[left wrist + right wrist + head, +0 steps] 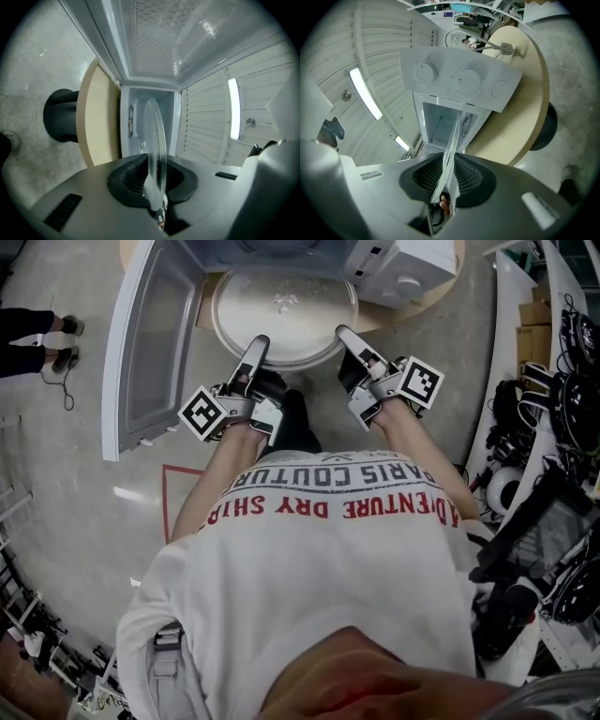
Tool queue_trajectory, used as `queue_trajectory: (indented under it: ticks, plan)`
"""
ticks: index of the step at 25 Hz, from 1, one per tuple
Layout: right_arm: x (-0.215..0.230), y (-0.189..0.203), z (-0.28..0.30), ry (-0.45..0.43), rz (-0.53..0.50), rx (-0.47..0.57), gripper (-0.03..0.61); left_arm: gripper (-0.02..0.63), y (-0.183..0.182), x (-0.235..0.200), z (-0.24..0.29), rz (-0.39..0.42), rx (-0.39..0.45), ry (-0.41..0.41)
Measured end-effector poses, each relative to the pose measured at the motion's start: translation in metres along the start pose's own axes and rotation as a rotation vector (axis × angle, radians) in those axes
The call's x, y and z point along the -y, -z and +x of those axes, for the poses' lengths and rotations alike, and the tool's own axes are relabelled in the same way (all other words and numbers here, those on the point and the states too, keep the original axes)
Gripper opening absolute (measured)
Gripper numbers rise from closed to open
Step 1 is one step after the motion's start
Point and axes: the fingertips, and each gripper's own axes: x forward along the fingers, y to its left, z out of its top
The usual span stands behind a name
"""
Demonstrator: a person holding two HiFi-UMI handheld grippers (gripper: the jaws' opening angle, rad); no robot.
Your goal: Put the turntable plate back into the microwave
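Observation:
The round glass turntable plate (284, 313) is held level in front of the open microwave (403, 268). My left gripper (255, 343) is shut on the plate's near-left rim, and my right gripper (348, 337) is shut on its near-right rim. In the left gripper view the plate (154, 140) shows edge-on between the ribbed pads, with the microwave cavity (140, 117) straight ahead. The right gripper view shows the plate (450, 154) edge-on too, below the control panel (459, 79) with its two dials.
The microwave door (155, 343) hangs open to the left. The microwave stands on a round wooden table (441, 292) with a dark pedestal (58, 115). Cables and gear (553, 427) crowd the right side. Another person's feet (61, 343) are at the far left.

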Motion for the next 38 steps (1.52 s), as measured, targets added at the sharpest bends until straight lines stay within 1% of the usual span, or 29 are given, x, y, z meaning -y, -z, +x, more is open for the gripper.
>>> queue_trajectory:
  ticks: [5, 9, 12, 17, 20, 22, 24, 27, 29, 33, 36, 38]
  plan:
    - [0.018, 0.002, -0.005, 0.024, 0.012, -0.009, 0.051, 0.031, -0.02, -0.016, 0.019, 0.024, 0.03, 0.016]
    - [0.028, 0.008, -0.007, 0.057, 0.005, -0.035, 0.051, 0.031, -0.037, -0.023, 0.035, 0.01, 0.066, 0.029]
    - [0.028, 0.008, -0.006, 0.061, -0.001, -0.037, 0.049, 0.031, -0.05, -0.024, 0.046, 0.015, 0.09, 0.037]
    - [0.024, 0.006, 0.006, 0.069, -0.005, -0.045, 0.049, 0.031, -0.078, -0.03, 0.078, 0.031, 0.115, 0.026]
    - [0.027, 0.003, 0.008, 0.071, -0.016, -0.043, 0.049, 0.031, -0.084, -0.034, 0.097, 0.027, 0.122, 0.023]
    - [0.028, -0.004, 0.015, 0.059, -0.03, -0.025, 0.05, 0.031, -0.085, -0.035, 0.108, 0.028, 0.123, 0.019]
    - [0.025, -0.014, 0.031, 0.023, -0.035, 0.001, 0.051, 0.031, -0.087, -0.034, 0.116, 0.029, 0.125, 0.015]
    - [0.021, -0.027, 0.065, -0.024, -0.018, 0.043, 0.053, 0.031, -0.092, -0.036, 0.123, 0.021, 0.131, 0.011]
    - [0.024, -0.033, 0.087, -0.036, -0.006, 0.064, 0.066, 0.031, -0.097, -0.041, 0.128, 0.014, 0.132, 0.008]
    - [0.034, -0.042, 0.114, -0.006, 0.015, 0.116, 0.101, 0.031, -0.105, -0.047, 0.134, 0.008, 0.133, 0.001]
    - [0.043, -0.049, 0.122, 0.052, 0.024, 0.158, 0.106, 0.031, -0.109, -0.047, 0.138, -0.006, 0.138, 0.0]
    - [0.049, -0.051, 0.125, 0.067, 0.043, 0.18, 0.106, 0.031, -0.111, -0.049, 0.142, -0.005, 0.138, -0.001]
